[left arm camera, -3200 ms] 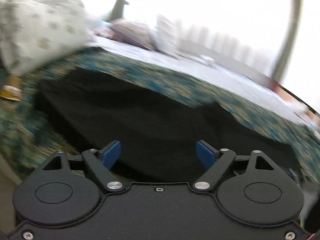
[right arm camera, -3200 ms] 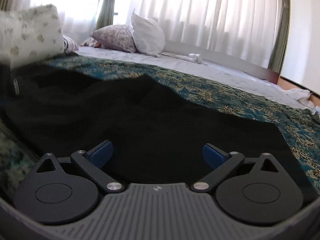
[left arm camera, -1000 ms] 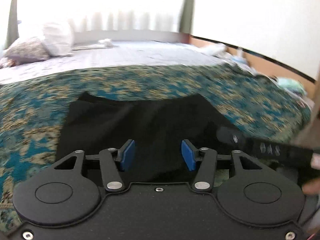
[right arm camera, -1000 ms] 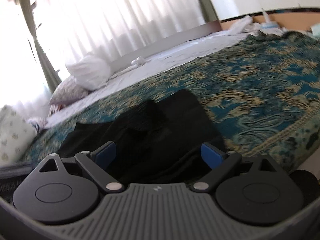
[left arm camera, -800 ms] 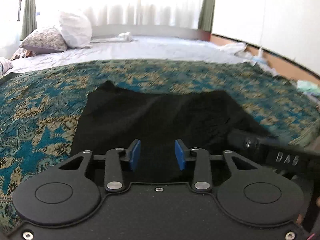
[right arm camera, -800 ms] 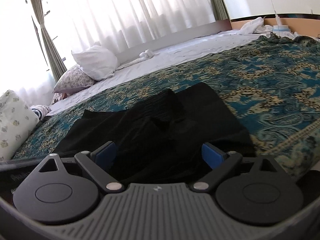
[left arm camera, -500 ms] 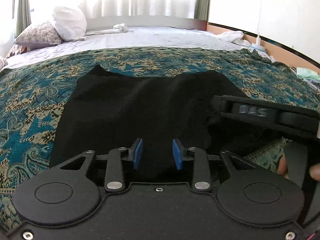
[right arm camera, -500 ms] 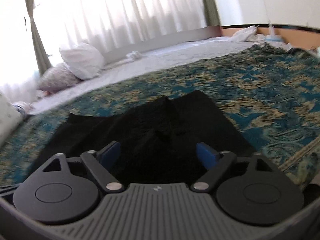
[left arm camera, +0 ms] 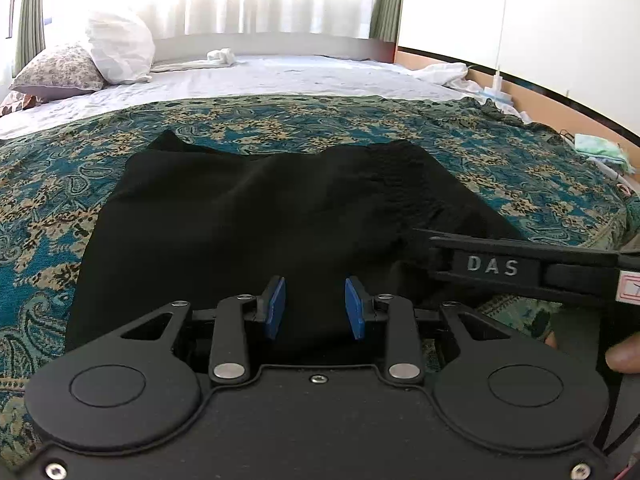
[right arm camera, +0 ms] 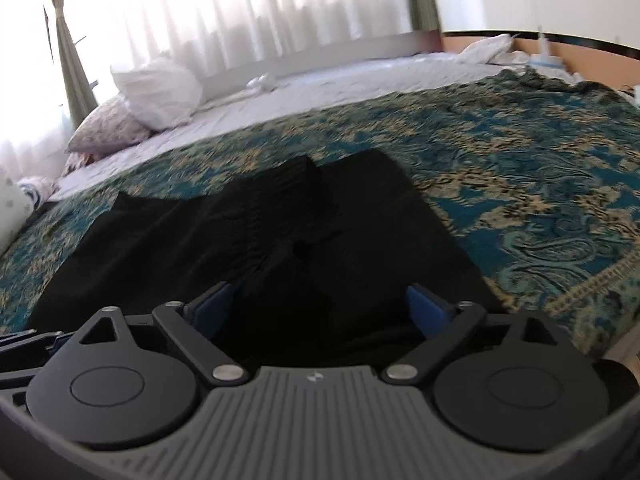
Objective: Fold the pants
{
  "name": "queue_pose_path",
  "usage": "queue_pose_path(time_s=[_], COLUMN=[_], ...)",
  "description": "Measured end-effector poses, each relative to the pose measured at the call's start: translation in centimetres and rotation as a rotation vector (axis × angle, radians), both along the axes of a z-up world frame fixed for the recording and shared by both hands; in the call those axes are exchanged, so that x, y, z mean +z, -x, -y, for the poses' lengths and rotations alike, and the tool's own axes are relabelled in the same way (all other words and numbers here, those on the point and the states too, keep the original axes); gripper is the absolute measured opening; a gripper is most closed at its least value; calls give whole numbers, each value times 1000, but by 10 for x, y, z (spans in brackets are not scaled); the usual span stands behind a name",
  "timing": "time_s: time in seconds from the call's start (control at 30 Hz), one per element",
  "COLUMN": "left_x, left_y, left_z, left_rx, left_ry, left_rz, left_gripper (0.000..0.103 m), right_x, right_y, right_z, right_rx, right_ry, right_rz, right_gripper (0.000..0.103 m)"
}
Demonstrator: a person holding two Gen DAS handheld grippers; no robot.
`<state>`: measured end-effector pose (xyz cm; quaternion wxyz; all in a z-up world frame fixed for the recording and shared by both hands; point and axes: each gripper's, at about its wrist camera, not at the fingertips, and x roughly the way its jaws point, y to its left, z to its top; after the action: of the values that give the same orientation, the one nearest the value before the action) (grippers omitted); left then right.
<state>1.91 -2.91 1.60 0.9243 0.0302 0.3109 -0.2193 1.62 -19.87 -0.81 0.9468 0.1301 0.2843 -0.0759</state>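
1. Sheer curtains (left arm camera: pixel 240 4) light a bedroom; a teal paisley bedspread (left arm camera: pixel 48 184) covers the near half of the bed, pillows (left arm camera: pixel 120 52) at far left.
2. Black pants (left arm camera: pixel 248 216) lie already doubled on the bedspread, near edge under both tools.
3. Left claw (left arm camera: pixel 315 307) hovers partly spread over that edge, pinching nothing; right claw (right arm camera: pixel 320 307) is spread wide, empty.
4. Cloth looks soft, light, limp: likely best pinched at near corners, both layers together.
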Motion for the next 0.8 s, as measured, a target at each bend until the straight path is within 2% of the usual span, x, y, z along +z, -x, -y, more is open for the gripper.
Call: queue_pose_path(time_s=[0.1, 0.17, 0.23, 0.3, 0.37, 0.47, 0.6, 0.67, 0.8], left_x=[-1, 0, -1, -1, -1, -1, -2, -3, -4], left_y=[0, 0, -1, -2, -3, -5, -4, -4, -4], left_z=[0, 0, -1, -2, -3, -5, -4, -5, -5], left_rx=[2, 2, 2, 1, -4, -9, 1, 3, 6], left_ry=[3, 6, 9, 12, 20, 44, 43, 43, 48], left_rz=[1, -1, -3, -5, -9, -26, -22, -18, -20], left_gripper=[30, 30, 30, 31, 31, 31, 31, 31, 31], right_x=[-1, 2, 4, 5, 5, 1, 7, 9, 11], right_y=[-3, 1, 8, 15, 15, 17, 22, 24, 21], right_z=[-7, -11, -14, -17, -14, 1, 0, 1, 10], right_rx=[15, 4, -2, -9, -43, -102, -93, -59, -2], right_ry=[26, 24, 17, 28, 51, -20, -48, -100, -272], right_rz=[-6, 8, 28, 54, 35, 29, 20, 25, 38], right_gripper=[94, 85, 82, 81, 81, 83, 83, 82, 82])
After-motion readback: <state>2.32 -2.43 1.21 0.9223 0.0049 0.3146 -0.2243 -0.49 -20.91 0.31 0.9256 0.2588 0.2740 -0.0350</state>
